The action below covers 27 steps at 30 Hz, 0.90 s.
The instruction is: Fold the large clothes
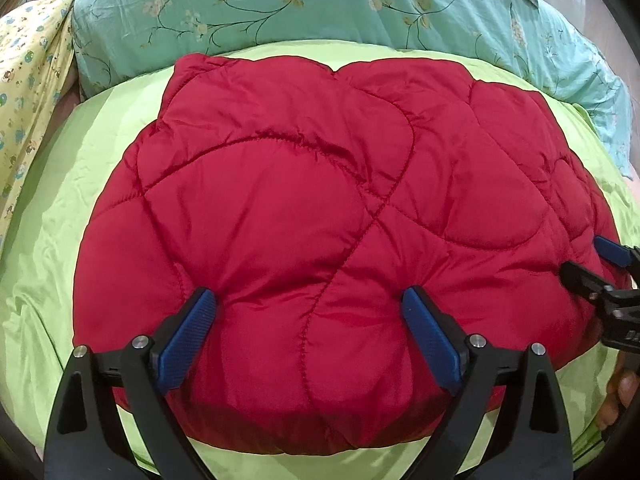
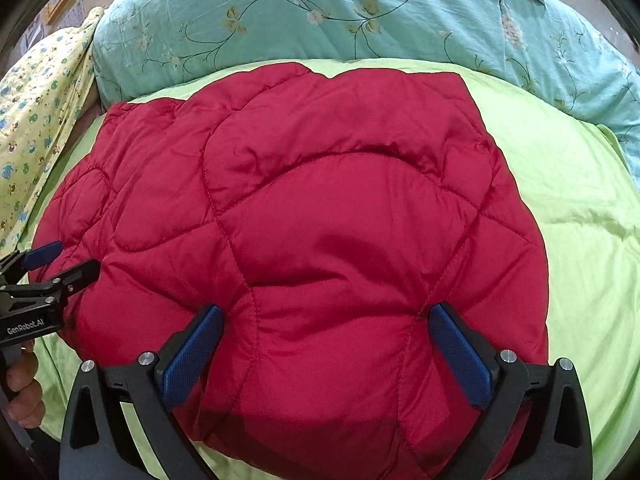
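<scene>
A red quilted puffer garment (image 1: 304, 184) lies folded into a thick, roughly square bundle on the lime-green sheet (image 1: 80, 208). My left gripper (image 1: 309, 294) is open, and its blue pads (image 1: 188, 336) rest on the bundle's near left part with padding bulging between them. My right gripper (image 2: 327, 309) is also open, pads (image 2: 460, 356) set on the near right part of the same garment (image 2: 320, 200). Each gripper shows at the edge of the other's view: the right gripper (image 1: 582, 254), the left gripper (image 2: 76, 256). Both sit side by side on the bundle.
A teal floral quilt (image 1: 320, 4) is heaped along the far side of the bed. A yellow patterned cloth (image 1: 28, 80) lies at the far left. Green sheet (image 2: 580, 220) shows around the bundle on all sides. A person's hand (image 2: 22, 384) holds the left gripper.
</scene>
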Each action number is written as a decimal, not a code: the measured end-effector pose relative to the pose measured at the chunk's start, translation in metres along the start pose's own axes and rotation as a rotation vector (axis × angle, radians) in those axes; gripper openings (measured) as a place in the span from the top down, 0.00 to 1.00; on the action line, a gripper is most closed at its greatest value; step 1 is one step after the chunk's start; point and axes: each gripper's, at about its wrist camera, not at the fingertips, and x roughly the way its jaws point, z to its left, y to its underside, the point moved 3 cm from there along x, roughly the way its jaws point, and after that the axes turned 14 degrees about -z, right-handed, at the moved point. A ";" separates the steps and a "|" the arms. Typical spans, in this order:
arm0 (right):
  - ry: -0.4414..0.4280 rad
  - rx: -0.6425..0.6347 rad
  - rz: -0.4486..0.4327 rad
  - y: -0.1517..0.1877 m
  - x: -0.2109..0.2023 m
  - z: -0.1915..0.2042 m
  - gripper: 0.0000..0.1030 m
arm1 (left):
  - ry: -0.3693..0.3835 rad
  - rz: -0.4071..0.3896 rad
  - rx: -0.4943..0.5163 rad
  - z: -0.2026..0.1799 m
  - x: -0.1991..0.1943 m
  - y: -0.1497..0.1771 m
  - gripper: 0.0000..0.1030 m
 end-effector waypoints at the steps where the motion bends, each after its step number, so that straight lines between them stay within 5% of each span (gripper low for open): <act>1: 0.000 0.006 -0.010 -0.002 -0.005 0.000 0.01 | 0.000 -0.001 0.000 0.000 0.000 0.000 0.06; 5: -0.020 0.031 -0.067 -0.008 -0.022 0.003 0.03 | -0.007 -0.004 0.007 -0.001 0.001 0.000 0.06; 15: 0.002 0.010 -0.007 0.003 0.000 -0.003 0.02 | 0.019 -0.038 -0.040 0.010 -0.027 -0.007 0.06; 27: -0.016 0.037 -0.075 -0.006 -0.024 0.001 0.06 | -0.012 0.004 -0.050 0.021 0.000 0.003 0.03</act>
